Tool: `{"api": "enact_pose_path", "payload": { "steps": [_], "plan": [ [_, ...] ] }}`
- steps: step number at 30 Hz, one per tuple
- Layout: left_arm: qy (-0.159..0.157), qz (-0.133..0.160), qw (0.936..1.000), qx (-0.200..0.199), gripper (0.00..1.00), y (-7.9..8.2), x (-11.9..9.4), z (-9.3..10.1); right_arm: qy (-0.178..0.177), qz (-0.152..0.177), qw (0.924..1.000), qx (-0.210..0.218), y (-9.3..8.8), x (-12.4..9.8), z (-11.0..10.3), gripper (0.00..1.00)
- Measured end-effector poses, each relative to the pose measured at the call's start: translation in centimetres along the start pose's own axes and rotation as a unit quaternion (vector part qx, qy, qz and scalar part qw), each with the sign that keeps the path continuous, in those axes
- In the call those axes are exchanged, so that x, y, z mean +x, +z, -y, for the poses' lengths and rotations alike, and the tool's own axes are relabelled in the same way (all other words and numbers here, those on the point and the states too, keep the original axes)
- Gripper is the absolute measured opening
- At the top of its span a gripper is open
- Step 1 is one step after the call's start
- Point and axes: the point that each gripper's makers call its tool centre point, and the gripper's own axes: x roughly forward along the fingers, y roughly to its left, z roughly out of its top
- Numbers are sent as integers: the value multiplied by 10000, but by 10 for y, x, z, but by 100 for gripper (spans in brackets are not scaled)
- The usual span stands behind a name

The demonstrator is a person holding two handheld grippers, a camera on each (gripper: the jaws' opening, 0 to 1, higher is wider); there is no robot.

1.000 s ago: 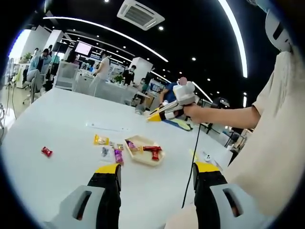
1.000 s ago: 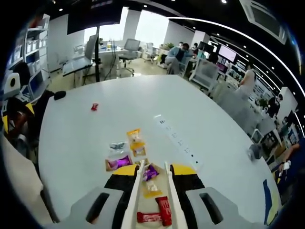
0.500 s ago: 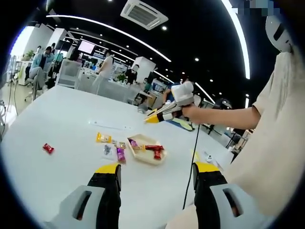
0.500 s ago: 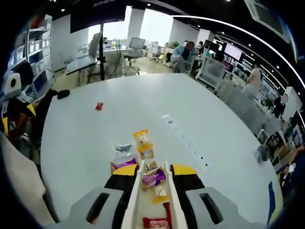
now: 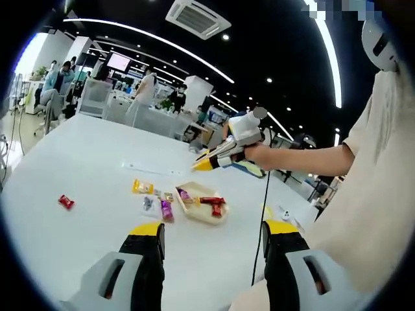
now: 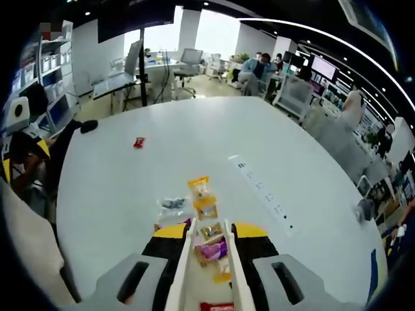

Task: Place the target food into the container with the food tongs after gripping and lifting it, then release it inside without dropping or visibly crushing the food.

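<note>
White tabletop (image 6: 130, 175) is being crossed by a pair of pale food tongs (image 6: 206, 272), which are being carried between the jaws of the right gripper (image 6: 209, 249) and are being pointed at a cluster of wrapped snacks. The tongs are being clamped by the right gripper, and their two arms are being held slightly apart, with nothing yet gripped between them. A purple-wrapped snack (image 6: 214, 249) is being framed between the tong arms, just ahead of the tips, so it is judged the likely target; its long axis is lying roughly across the tongs. In the left gripper view, a shallow wooden tray (image 5: 202, 214) is being seen with red-wrapped snacks (image 5: 213, 205) already lying inside, and the right gripper (image 5: 202, 162) is being held above it, well nearer the food than the left gripper (image 5: 211, 236), whose jaws are being kept wide apart and empty, low over the table. A yellow packet (image 6: 202, 194) and a lone red sweet (image 6: 139, 142) are being left further out. An open-plan office with ceiling light strips is being shown behind.
</note>
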Motion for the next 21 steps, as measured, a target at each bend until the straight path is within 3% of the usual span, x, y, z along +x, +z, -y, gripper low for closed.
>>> {"api": "enact_pose_path", "payload": {
  "steps": [11,21],
  "plan": [
    [-29,-28,10000,-27,61,2,6,-6,87,-77,9999,-24,0,11,0,26],
    [-61,-67,9999,-69,61,2,10,-9,282,-208,9994,30,-9,24,-14,26]
  ]
}}
